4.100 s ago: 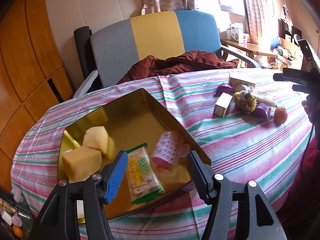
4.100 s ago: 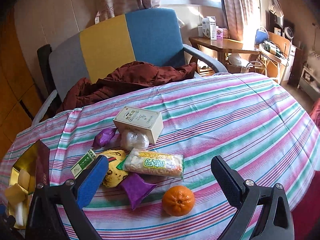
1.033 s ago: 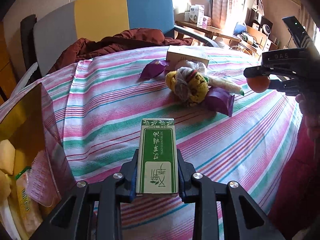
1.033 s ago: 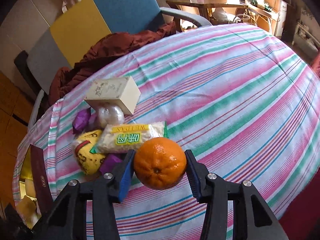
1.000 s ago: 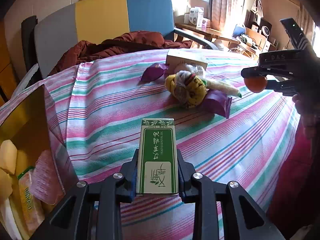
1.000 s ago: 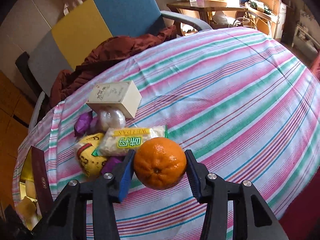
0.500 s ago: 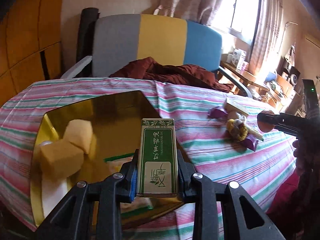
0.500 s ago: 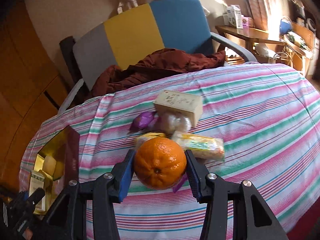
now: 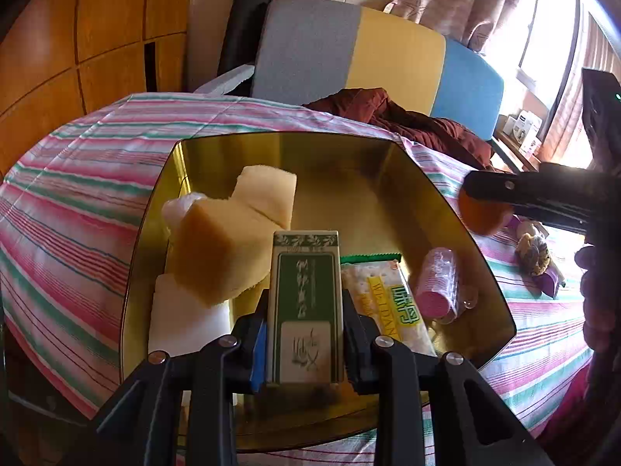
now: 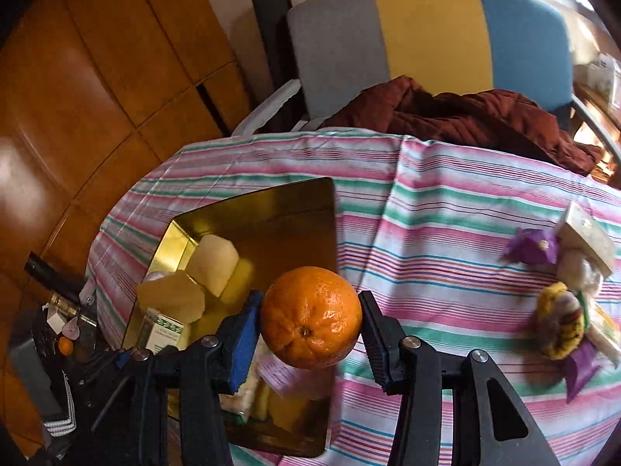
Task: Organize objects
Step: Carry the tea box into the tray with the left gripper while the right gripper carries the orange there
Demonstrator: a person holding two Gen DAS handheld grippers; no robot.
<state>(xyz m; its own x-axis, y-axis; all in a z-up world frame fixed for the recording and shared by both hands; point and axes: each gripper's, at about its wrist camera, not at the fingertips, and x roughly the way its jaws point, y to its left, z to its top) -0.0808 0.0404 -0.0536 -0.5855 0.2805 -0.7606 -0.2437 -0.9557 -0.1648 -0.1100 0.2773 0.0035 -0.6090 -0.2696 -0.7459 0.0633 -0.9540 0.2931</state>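
The striped tablecloth (image 9: 77,178) covers the round table, and on it sits the gold tin (image 9: 388,163), an open, shallow box with a mirror-bright floor and angled corners. Inside the tin, largest first: two yellow sponge blocks (image 9: 221,244) stacked against its left wall, a white slab (image 9: 182,318) lying under them, a cracker packet (image 9: 392,306) with green ends lying flat near the middle, and a pink roller (image 9: 436,283) on its side by the right wall. Outside the tin, well apart to the right on the cloth, lies a loose heap (image 10: 562,310) of purple wrappers, a yellow-and-black pouch and a cream carton. My left gripper (image 9: 306,345) is narrowed to the width of the green box (image 9: 306,306), which stands upright between the pads, pinched at both long sides and held over the near part of the tin. My right gripper (image 10: 310,322) is set wider, its pads pressing on the orange (image 10: 310,316) from either side; in the right wrist view the fruit hangs over the tin's right edge, clear of the contents below.
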